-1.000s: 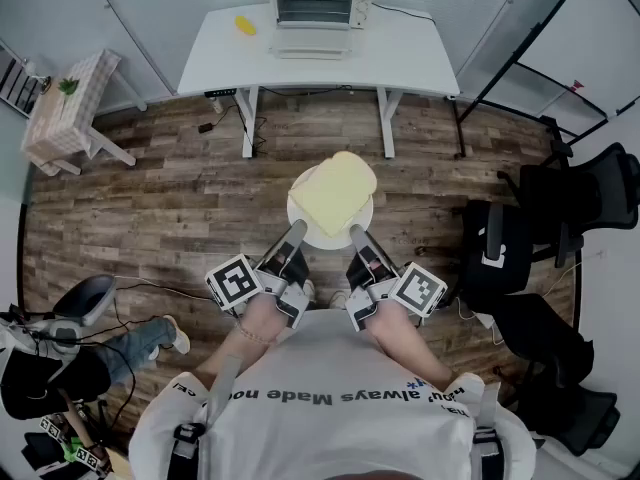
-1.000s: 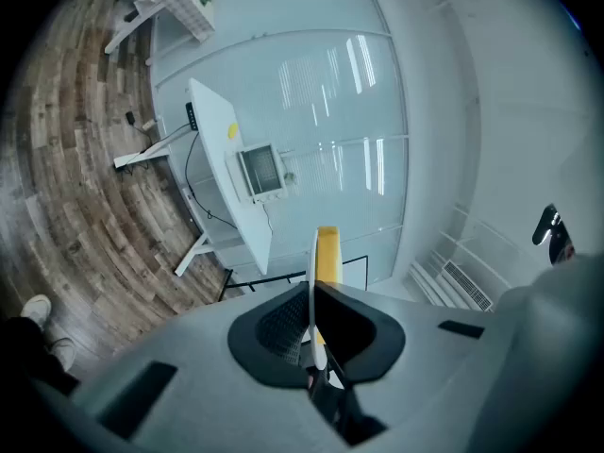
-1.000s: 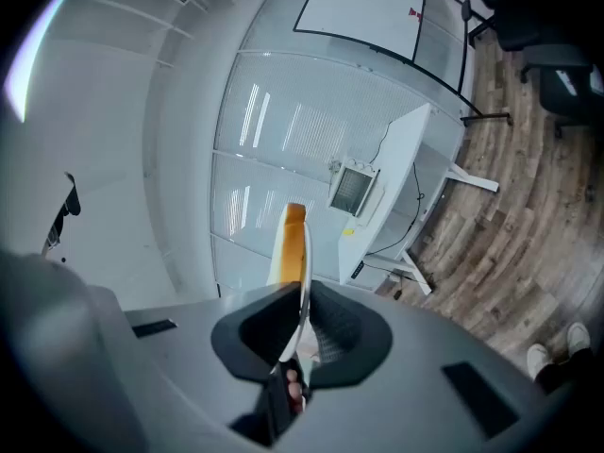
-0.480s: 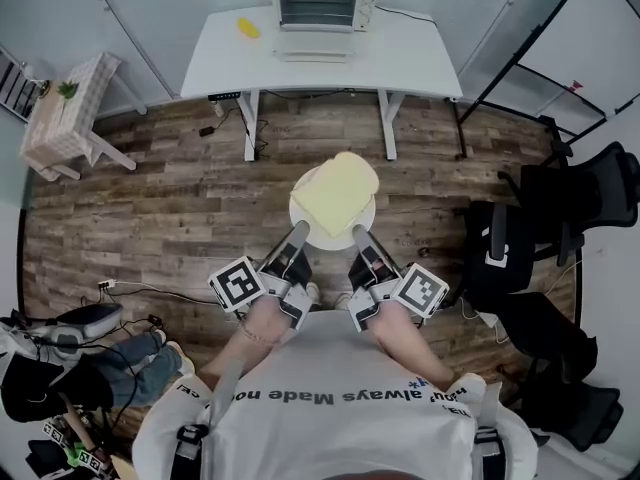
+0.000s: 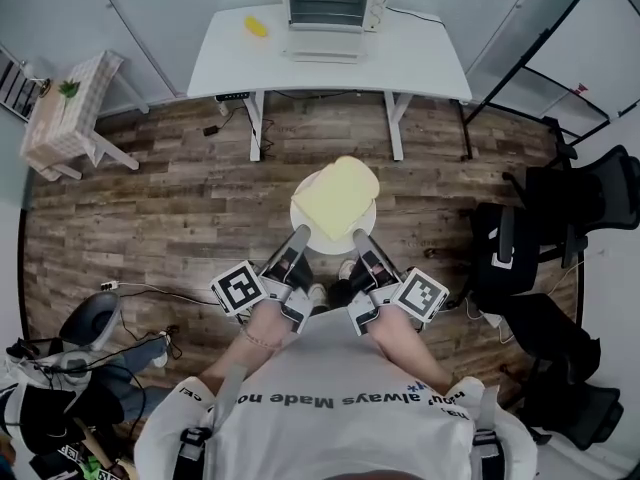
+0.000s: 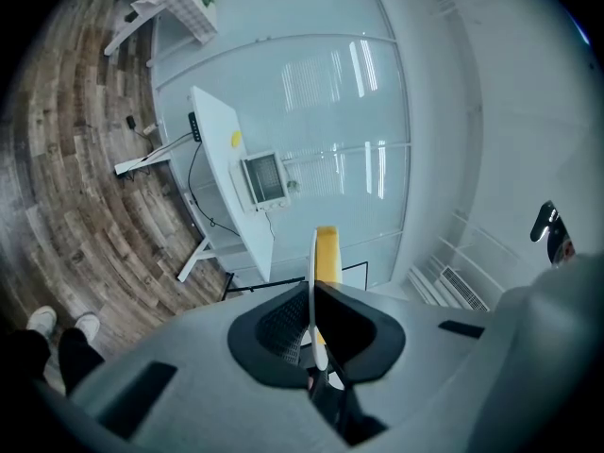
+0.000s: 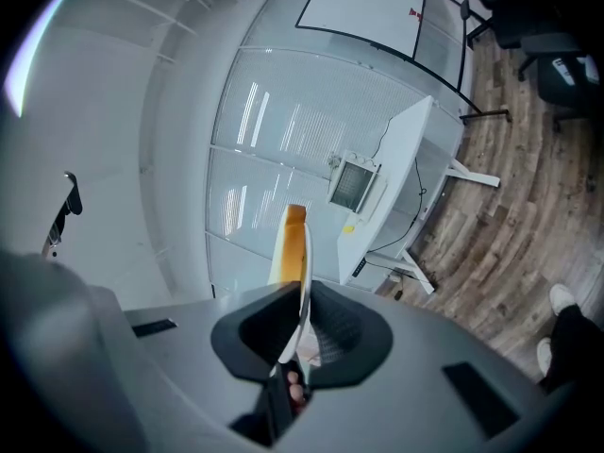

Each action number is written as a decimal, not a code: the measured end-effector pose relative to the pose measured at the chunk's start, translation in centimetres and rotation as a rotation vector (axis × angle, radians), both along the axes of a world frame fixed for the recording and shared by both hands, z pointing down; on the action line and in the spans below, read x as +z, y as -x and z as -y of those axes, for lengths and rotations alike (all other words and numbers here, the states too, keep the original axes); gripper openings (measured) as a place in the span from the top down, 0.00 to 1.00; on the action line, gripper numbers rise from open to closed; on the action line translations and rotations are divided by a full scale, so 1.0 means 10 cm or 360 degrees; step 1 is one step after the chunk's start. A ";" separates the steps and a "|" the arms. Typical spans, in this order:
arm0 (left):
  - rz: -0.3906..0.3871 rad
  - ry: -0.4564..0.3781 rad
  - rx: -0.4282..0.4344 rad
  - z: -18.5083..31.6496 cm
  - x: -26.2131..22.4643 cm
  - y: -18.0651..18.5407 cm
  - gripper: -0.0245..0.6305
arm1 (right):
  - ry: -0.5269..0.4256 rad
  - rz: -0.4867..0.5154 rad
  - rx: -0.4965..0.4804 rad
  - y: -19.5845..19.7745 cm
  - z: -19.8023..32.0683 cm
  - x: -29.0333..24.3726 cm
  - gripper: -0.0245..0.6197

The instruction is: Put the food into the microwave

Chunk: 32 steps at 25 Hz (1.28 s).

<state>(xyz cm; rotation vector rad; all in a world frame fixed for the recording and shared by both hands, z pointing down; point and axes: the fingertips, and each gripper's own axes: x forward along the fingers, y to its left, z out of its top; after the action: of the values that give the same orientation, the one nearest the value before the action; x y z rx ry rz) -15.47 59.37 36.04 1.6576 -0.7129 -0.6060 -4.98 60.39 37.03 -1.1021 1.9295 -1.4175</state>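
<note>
The left gripper and right gripper each pinched the thin rim of a round white plate. A soft, pale yellow square food slice lay on it. The boxy microwave sat at 12 o'clock on the white counter.

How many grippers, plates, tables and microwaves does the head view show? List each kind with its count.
grippers: 2, left gripper and right gripper
plate: 1
tables: 2, white table and small checked table
microwave: 1
total: 6

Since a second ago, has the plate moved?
Yes, slightly: the plate has drifted left relative to the desk's right leg.
</note>
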 end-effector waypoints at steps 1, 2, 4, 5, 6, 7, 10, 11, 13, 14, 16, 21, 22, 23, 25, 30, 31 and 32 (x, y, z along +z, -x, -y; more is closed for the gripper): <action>0.0000 -0.0002 -0.0001 0.02 0.01 0.01 0.93 | -0.0003 -0.0004 -0.0002 0.01 0.02 0.01 0.92; 0.0000 -0.0005 -0.0001 0.05 0.03 0.01 0.93 | -0.0005 -0.0005 -0.0002 0.01 0.05 0.03 0.92; 0.0007 -0.0003 -0.0003 0.12 0.06 0.00 0.93 | -0.0009 -0.0004 -0.0003 0.00 0.13 0.05 0.92; 0.0018 0.0003 -0.0006 0.17 0.09 0.01 0.93 | -0.0014 -0.0003 -0.0005 -0.01 0.18 0.06 0.92; 0.0035 0.0008 -0.0010 0.21 0.11 0.01 0.93 | -0.0021 -0.0003 -0.0008 -0.01 0.23 0.06 0.92; 0.0047 0.0011 -0.0013 0.27 0.12 0.01 0.93 | -0.0027 -0.0002 -0.0011 -0.02 0.29 0.06 0.92; 0.0043 0.0012 -0.0015 0.44 0.12 -0.04 0.93 | -0.0030 0.0005 -0.0008 -0.07 0.47 0.06 0.92; 0.0032 0.0006 -0.0016 0.52 0.10 -0.08 0.93 | -0.0028 0.0007 -0.0006 -0.10 0.54 0.06 0.92; 0.0033 -0.0001 -0.0018 0.69 0.09 -0.15 0.93 | -0.0031 0.0014 -0.0005 -0.17 0.71 0.05 0.92; 0.0042 -0.0001 -0.0019 0.78 0.09 -0.18 0.93 | -0.0037 0.0015 -0.0006 -0.20 0.80 0.04 0.92; 0.0018 -0.0014 -0.0019 0.96 0.05 -0.27 0.93 | -0.0042 0.0016 -0.0008 -0.28 0.98 0.03 0.92; 0.0115 0.0015 -0.0020 1.37 0.13 -0.47 0.93 | -0.0020 0.0020 -0.0007 -0.54 1.40 0.03 0.92; 0.0111 0.0010 -0.0018 1.46 0.11 -0.53 0.93 | -0.0019 0.0022 -0.0007 -0.59 1.48 0.03 0.92; 0.0096 -0.0001 -0.0015 1.54 0.09 -0.59 0.93 | -0.0020 0.0023 -0.0007 -0.64 1.56 0.02 0.92; 0.0053 -0.0018 -0.0013 1.69 0.03 -0.69 0.93 | -0.0027 0.0020 -0.0008 -0.72 1.70 0.01 0.92; 0.0011 -0.0022 -0.0016 1.97 -0.02 -0.91 0.93 | -0.0055 0.0028 -0.0010 -0.92 1.99 -0.03 0.92; 0.0012 -0.0024 -0.0017 2.09 -0.03 -1.00 0.93 | -0.0059 0.0028 -0.0012 -1.01 2.11 -0.04 0.92; 0.0015 -0.0028 -0.0017 2.20 -0.04 -1.10 0.93 | -0.0061 0.0026 -0.0014 -1.10 2.23 -0.05 0.92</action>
<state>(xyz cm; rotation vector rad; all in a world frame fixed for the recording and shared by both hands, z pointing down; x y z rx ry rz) -4.47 37.32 35.60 1.6747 -0.7257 -0.6140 6.05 38.13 36.53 -1.0625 1.9445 -1.3843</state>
